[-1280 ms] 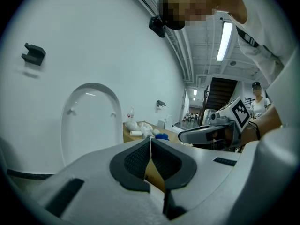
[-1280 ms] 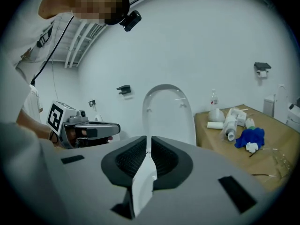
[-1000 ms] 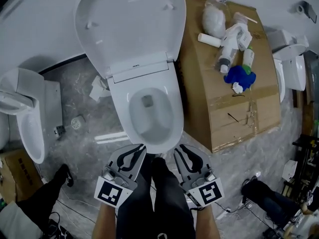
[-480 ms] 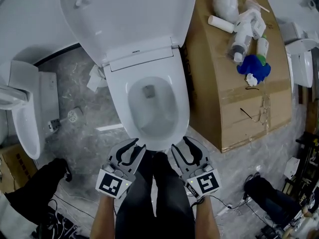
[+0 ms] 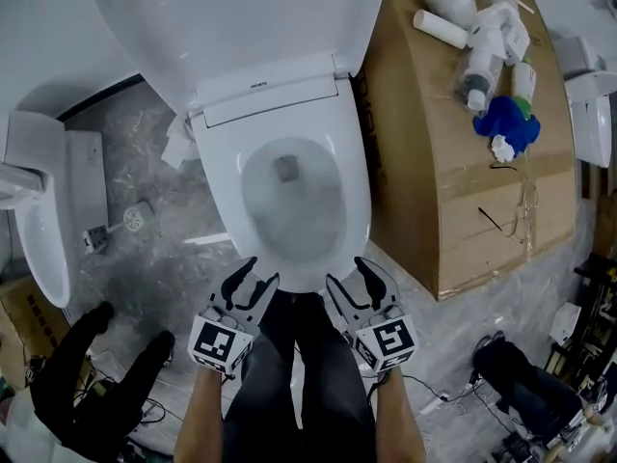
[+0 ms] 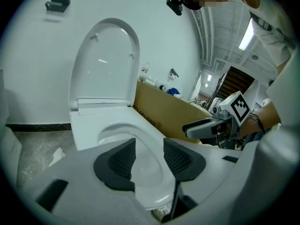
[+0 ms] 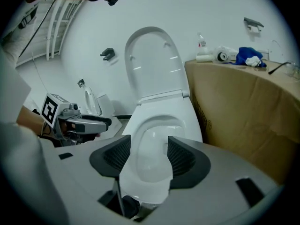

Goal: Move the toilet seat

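A white toilet stands in front of me with its lid (image 5: pixel 241 17) raised against the wall. The seat ring (image 5: pixel 355 196) lies flat around the bowl. My left gripper (image 5: pixel 246 283) and right gripper (image 5: pixel 357 280) hover side by side just short of the bowl's front rim, apart from it. Both are opening, with nothing between the jaws. The left gripper view has the left gripper (image 6: pixel 149 153) aimed at the front rim, with the lid (image 6: pixel 105 60) behind. In the right gripper view the right gripper (image 7: pixel 149 154) frames the bowl (image 7: pixel 157 139).
A big cardboard box (image 5: pixel 463 162) stands close against the toilet's right side, with bottles (image 5: pixel 482 37) and a blue object (image 5: pixel 506 123) on top. Other white toilets stand at the left (image 5: pixel 39 210) and right (image 5: pixel 593 95). A person's dark legs (image 5: pixel 96 374) and cables are at the lower left.
Both grippers' jaws have spread apart from shut. The toilet has shifted up in the head view and looks nearer. The dark legs at the lower left have moved.
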{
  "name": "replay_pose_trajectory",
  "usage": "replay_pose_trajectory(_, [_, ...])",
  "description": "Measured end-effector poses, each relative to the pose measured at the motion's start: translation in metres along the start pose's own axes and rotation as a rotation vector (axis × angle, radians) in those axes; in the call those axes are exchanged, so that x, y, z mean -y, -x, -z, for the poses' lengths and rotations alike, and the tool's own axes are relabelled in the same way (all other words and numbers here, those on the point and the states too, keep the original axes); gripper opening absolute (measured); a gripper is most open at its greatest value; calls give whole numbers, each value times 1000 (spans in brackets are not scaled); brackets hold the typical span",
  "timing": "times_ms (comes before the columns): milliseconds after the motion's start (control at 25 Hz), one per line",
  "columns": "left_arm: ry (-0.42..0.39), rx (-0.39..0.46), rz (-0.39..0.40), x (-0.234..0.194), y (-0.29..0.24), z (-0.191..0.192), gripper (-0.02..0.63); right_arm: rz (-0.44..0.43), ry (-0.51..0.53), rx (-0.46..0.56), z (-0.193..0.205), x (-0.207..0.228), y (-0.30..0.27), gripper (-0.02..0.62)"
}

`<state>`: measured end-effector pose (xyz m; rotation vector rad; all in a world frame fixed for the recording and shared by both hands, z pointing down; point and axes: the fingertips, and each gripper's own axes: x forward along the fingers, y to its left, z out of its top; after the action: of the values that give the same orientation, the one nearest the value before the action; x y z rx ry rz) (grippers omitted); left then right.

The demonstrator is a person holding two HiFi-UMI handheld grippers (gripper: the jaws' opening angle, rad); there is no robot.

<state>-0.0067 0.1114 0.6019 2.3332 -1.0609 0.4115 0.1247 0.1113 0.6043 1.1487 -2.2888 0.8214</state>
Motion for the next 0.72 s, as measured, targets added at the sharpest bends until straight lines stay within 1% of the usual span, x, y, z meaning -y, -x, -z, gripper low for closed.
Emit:
replay_pose_trajectory(240, [34, -56, -35, -16, -13, 38, 212, 28, -48, -72, 38, 17, -17, 249])
replay_pose_trajectory(480, [80, -100, -103, -36, -22, 72, 259, 63, -50, -107, 70, 33, -33, 272])
replay_pose_trajectory(720, [176, -133, -153, -46, -25, 105, 302, 114, -73, -121, 85, 45, -36, 291])
